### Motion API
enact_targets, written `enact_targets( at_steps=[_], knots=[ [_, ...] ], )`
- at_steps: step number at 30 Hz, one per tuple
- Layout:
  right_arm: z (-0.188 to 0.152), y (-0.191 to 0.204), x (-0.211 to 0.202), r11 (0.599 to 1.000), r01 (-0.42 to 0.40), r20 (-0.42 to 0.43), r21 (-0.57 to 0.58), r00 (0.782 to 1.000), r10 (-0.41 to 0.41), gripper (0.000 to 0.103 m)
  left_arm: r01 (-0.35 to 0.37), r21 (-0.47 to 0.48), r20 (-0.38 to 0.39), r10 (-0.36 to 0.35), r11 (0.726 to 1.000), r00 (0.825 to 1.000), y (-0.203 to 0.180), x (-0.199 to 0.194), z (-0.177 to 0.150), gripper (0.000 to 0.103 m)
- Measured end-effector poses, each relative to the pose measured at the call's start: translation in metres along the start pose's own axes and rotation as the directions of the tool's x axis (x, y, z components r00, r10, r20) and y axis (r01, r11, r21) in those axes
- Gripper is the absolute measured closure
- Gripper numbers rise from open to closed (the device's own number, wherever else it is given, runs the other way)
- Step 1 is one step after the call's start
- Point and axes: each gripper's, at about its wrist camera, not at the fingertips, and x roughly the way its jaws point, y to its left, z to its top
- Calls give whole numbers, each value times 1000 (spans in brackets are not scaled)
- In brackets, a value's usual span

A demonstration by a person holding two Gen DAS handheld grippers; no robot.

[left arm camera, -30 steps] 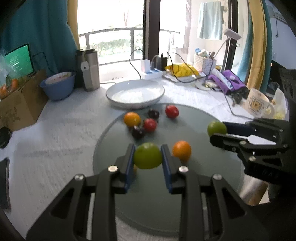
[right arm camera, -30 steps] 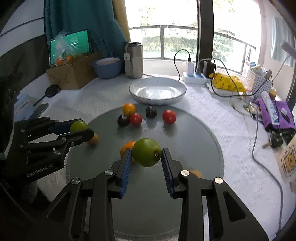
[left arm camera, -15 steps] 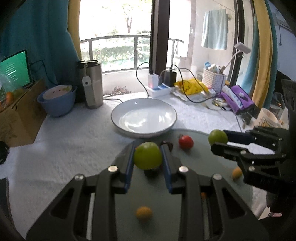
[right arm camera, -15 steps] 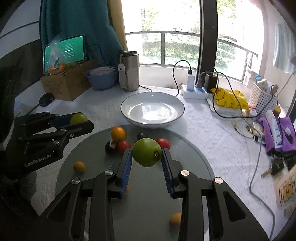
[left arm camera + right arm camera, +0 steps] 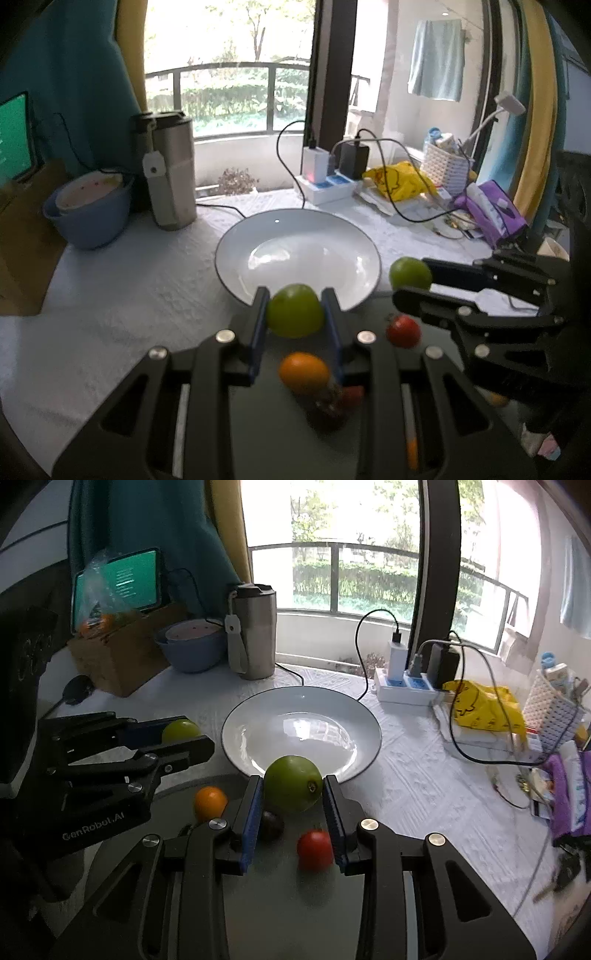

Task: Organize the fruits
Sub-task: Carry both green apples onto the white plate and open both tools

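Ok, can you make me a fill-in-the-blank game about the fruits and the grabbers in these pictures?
1. Each gripper, the left gripper and the right gripper, holds a fruit that is ____ in color.
2. The white plate has ____ fruits in it.
3. The orange fruit lies on the round ____ board.
4. The bowl beside the steel mug is ____.

Missing words: green; no; gray; blue

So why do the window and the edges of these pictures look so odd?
Left wrist view: daylight washes out the window, the white plate carries glare, and the fruit below the left tongs is blurred. Right wrist view: fisheye bending curves the window frame, and the corners go dark.
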Motion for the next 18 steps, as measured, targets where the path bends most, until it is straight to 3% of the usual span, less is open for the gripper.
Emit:
enact_targets(
  at_steps=[18],
  knots=[
    [9, -9, 61, 1000, -5, -103, 28, 995, 8, 68, 26, -85, -129, -37, 996, 991, 25, 70, 9, 73]
  ],
)
